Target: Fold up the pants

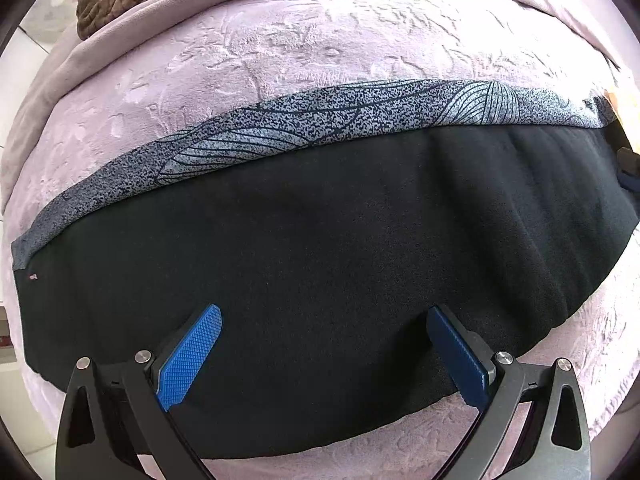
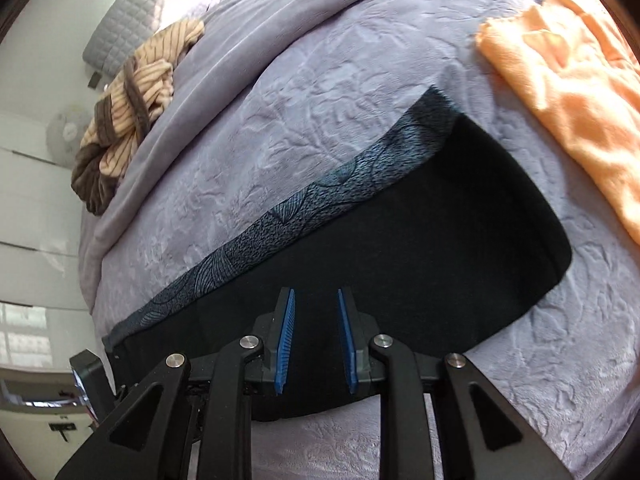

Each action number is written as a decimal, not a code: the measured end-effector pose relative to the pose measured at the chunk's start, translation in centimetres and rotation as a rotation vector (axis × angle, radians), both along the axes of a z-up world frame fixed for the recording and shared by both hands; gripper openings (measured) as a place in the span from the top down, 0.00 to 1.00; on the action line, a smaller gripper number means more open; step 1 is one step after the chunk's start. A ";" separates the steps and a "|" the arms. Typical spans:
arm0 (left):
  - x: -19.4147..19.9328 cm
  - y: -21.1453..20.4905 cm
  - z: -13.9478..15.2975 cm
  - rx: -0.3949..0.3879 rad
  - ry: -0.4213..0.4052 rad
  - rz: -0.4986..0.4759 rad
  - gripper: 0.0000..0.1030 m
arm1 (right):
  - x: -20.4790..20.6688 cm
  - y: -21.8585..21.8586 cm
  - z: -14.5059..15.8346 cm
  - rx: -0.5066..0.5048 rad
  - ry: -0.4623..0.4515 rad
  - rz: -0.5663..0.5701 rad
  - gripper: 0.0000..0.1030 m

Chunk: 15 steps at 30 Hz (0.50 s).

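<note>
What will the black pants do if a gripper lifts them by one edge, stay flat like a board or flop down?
Probably flop. The pants lie soft and rippled on the purple blanket, so they look limp, not stiff. They seem folded double, so a layer may slide loose. The fuzzy blanket likely makes them drag rather than slide.

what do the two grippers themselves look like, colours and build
Both match: the left gripper and right gripper have matte black linkage arms with triangular cut-outs and round silver pivot bolts. The fingers carry bright blue pads with a fine diamond-grid texture. No cables, sleeves or hands are visible.
</note>
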State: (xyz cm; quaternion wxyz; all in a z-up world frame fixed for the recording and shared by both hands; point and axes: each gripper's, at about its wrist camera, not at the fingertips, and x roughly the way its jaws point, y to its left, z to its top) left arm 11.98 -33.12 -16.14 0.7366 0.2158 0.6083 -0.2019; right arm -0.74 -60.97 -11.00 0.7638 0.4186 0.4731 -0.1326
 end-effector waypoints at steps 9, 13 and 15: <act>6.7 0.0 3.1 -0.067 -0.116 0.129 0.00 | 3.1 1.0 -0.2 -0.016 0.012 0.096 0.61; 9.1 -0.9 2.2 -0.055 -0.160 0.171 0.00 | 6.4 2.2 -0.5 -0.052 0.004 0.178 0.61; 9.9 -1.2 0.4 -0.006 -0.158 0.179 0.00 | 8.0 2.5 -0.9 -0.100 0.018 0.214 0.61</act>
